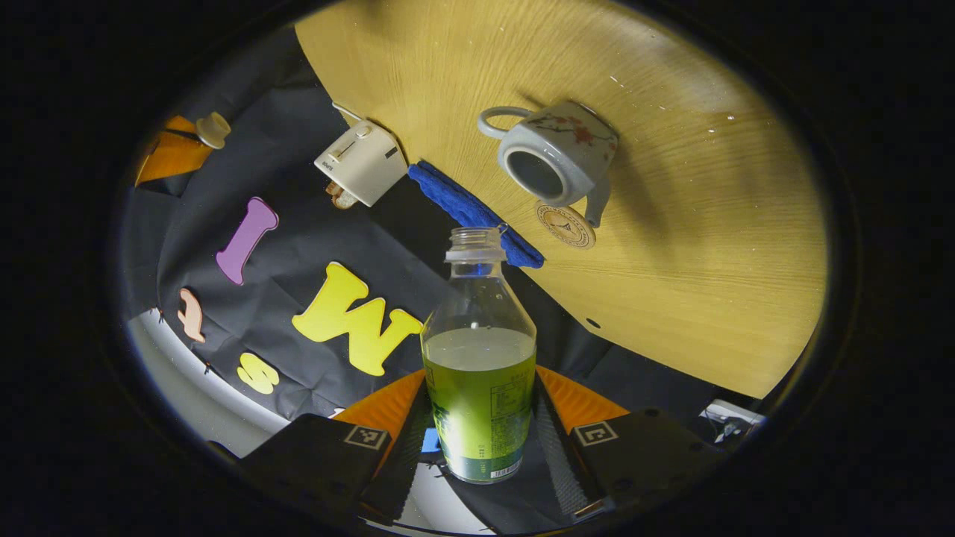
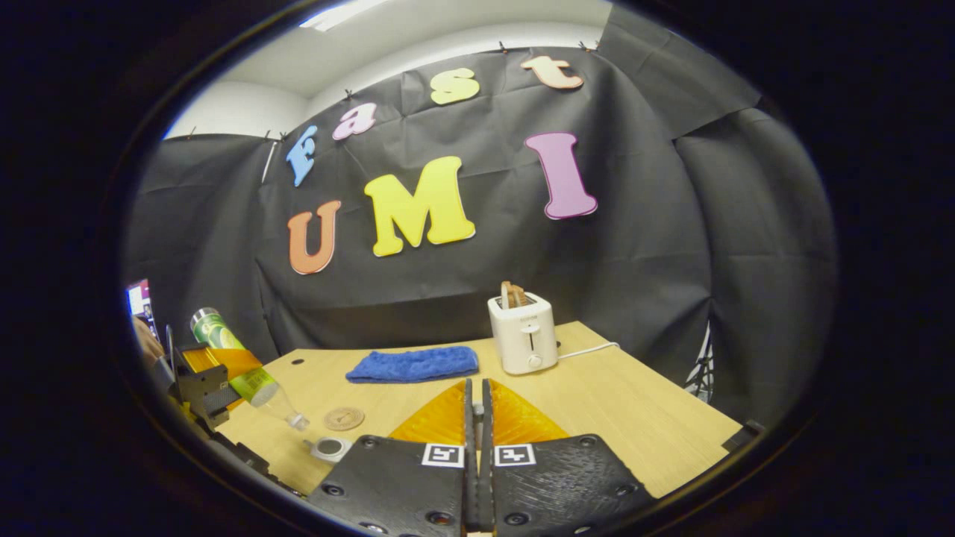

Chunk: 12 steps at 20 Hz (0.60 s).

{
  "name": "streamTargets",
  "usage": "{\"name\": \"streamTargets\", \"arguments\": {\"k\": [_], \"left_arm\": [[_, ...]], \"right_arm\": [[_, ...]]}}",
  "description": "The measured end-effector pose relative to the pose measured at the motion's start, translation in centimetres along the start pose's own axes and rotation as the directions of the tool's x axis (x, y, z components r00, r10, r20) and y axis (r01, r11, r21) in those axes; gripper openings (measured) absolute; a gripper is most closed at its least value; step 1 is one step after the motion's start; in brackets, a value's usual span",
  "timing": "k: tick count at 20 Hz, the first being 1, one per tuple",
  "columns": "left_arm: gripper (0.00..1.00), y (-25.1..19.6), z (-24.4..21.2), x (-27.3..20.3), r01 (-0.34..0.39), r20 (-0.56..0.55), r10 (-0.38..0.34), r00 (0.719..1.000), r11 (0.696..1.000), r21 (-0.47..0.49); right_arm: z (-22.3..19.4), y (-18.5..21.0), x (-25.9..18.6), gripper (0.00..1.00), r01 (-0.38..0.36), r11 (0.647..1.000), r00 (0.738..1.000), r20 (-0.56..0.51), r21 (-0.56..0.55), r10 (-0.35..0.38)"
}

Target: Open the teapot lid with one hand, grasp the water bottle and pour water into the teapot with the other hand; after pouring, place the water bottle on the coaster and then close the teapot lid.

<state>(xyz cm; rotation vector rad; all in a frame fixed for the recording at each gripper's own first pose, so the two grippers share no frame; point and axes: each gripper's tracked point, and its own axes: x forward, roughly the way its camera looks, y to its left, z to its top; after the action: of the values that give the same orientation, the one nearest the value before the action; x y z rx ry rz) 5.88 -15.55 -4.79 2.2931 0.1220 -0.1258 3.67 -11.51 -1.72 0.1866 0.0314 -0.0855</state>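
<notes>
The clear plastic water bottle with a green label (image 1: 479,365), uncapped and partly full, sits clamped between the left gripper's (image 1: 481,440) two fingers, tipped neck-first toward the table so water can run out. Its mouth aims at the small grey ceramic teapot with a floral print (image 1: 559,153), at about one o'clock from the neck in the left gripper view; the pot's opening is bare, ready for filling. The round brown coaster (image 1: 565,224) lies just beside the pot, at its six o'clock. Farther out lie a blue folded cloth (image 1: 477,216) and a white toaster (image 1: 363,162) on the pale wooden table (image 1: 709,246). The right gripper (image 2: 477,440) has its fingers pressed together; whether they pinch the lid, I cannot tell.
</notes>
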Motion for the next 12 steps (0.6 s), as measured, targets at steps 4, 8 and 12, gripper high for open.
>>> {"name": "streamTargets", "arguments": {"k": [4,8,12], "left_arm": [[0.75,-2.5,0.9,0.2,0.024,0.046,-0.016,0.999,0.983,-0.18],[0.75,-5.5,1.5,0.9,0.065,0.061,-0.048,0.997,0.945,-0.321],[0.75,-8.2,1.1,2.0,0.129,0.102,-0.086,0.991,0.811,-0.57]], "right_arm": [[-0.3,0.0,0.3,0.0,0.007,1.0,1.0,-0.007,-0.012,-0.008],[-0.8,0.0,0.7,0.0,0.014,0.999,1.0,-0.016,-0.035,-0.015],[-1.5,-0.8,1.2,0.0,0.035,0.999,0.999,-0.04,-0.029,-0.036]]}}
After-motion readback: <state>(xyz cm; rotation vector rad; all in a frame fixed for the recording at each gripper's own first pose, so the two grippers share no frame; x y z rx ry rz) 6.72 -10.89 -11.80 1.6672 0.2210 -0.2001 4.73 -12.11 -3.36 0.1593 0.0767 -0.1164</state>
